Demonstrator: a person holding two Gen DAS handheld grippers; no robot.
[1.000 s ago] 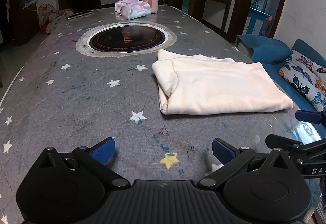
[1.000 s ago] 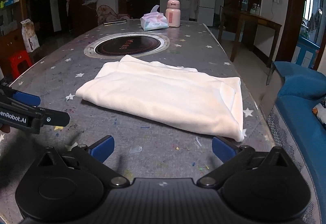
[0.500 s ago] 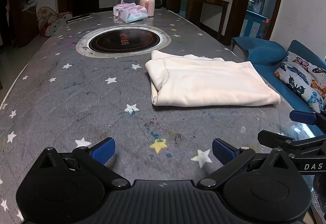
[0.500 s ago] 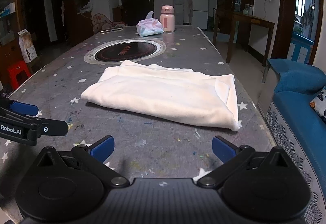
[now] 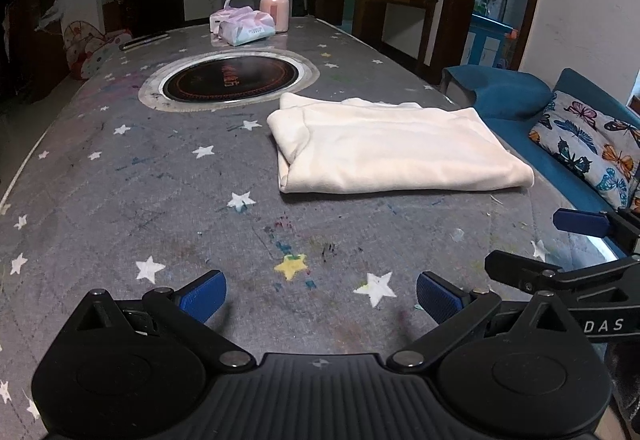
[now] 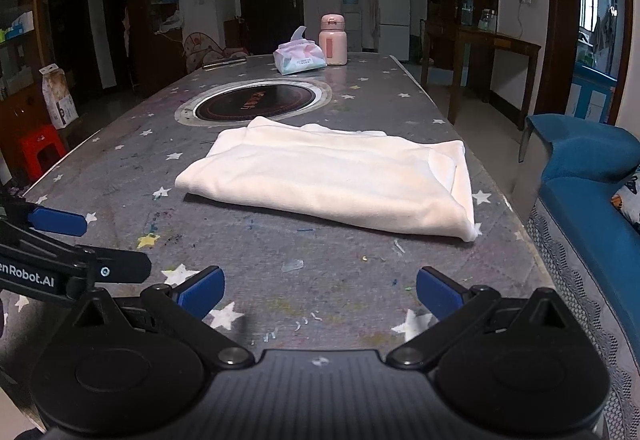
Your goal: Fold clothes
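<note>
A cream garment [image 5: 392,149] [image 6: 336,179] lies folded into a flat oblong on the grey star-patterned table [image 5: 160,175] [image 6: 320,260]. My left gripper [image 5: 320,296] hovers open over the table's near end, well short of the cloth, with nothing between its blue pads. My right gripper [image 6: 320,292] is also open and empty, back from the garment's near edge. Each gripper shows at the side of the other's view: the right one [image 5: 576,240] and the left one [image 6: 56,244].
A round black cooktop [image 5: 230,77] [image 6: 256,101] is set into the table beyond the garment. A tissue pack [image 5: 246,27] [image 6: 300,59] and a pink bottle [image 5: 274,5] [image 6: 333,39] stand at the far end. A blue sofa [image 5: 532,107] [image 6: 592,207] with a butterfly cushion [image 5: 592,143] runs along the right edge.
Both grippers have drawn back from the folded garment toward the table's near end and stayed open. The garment has not moved.
</note>
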